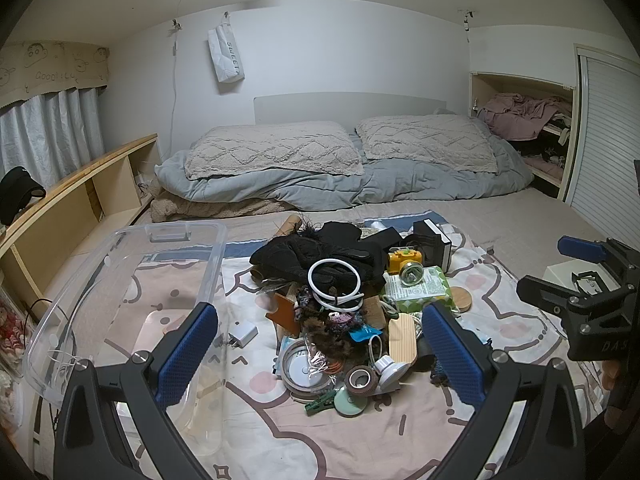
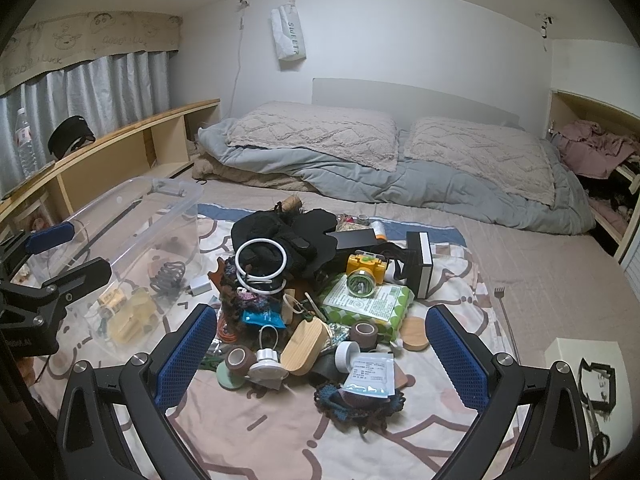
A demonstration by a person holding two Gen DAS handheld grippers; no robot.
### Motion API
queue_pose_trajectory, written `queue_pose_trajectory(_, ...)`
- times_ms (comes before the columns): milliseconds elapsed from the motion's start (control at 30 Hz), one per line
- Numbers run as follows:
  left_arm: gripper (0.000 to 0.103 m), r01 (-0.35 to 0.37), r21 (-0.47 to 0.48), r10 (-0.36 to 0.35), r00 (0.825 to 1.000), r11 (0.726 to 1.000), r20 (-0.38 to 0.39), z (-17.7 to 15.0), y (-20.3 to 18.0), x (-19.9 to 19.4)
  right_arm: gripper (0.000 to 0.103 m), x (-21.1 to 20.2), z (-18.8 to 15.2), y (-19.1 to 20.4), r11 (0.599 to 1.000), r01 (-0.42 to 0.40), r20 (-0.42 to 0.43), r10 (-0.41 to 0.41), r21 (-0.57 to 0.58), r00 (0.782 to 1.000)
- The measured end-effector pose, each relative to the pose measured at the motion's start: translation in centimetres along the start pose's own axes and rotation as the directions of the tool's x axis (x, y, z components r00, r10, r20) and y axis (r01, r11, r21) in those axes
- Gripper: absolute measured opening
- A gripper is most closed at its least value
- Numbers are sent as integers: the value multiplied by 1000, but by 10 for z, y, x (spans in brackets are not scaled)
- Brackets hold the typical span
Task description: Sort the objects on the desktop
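Note:
A heap of small objects lies on the patterned sheet (image 1: 360, 432): black gloves (image 1: 320, 252), a white ring (image 1: 334, 284), a yellow toy camera (image 1: 404, 262), a green wipes pack (image 1: 424, 286), a wooden oval box (image 1: 402, 338) and a brown tape roll (image 1: 360, 380). My left gripper (image 1: 320, 356) hovers open over the heap's near edge, holding nothing. My right gripper (image 2: 320, 356) is open too, above a wooden oval box (image 2: 302, 346), a white pouch (image 2: 370, 374) and a tape roll (image 2: 240, 358). Each gripper shows in the other's view: right gripper (image 1: 556, 268), left gripper (image 2: 68, 256).
A clear plastic bin (image 1: 120, 280) stands left of the heap, with a white charger (image 1: 242, 334) beside it. A white box (image 2: 576, 360) and scissors (image 2: 598, 436) lie at the right. Pillows and a grey duvet (image 1: 360, 184) fill the far bed. A wooden shelf (image 1: 80, 184) runs along the left.

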State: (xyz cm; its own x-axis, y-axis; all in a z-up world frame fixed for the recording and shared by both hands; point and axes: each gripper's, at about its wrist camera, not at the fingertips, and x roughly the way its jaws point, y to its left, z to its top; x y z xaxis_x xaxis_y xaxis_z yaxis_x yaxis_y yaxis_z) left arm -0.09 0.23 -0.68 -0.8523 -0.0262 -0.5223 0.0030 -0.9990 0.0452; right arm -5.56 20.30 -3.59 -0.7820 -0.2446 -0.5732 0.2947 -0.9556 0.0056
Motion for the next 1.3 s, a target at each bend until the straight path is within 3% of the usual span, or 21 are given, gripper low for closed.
queue_pose_trajectory(667,103,31,6,-31,1000,1000,-6,0,4,-3,103,-7,0,0,1000,-20,10,20,-1,1000)
queue_pose_trajectory(933,103,9,13,-10,997,1000,71,10,8,-13,103,-12,3,-22,998,-19,37,17,53,999)
queue_pose_trajectory(1133,103,21,54,-25,997,998,71,17,0,2,103,-9,3,-42,991,-82,71,75,104,995)
queue_pose_trajectory(1300,103,50,79,-53,998,996,36,10,-10,27,103,1,-4,-45,996,-70,70,66,60,995)
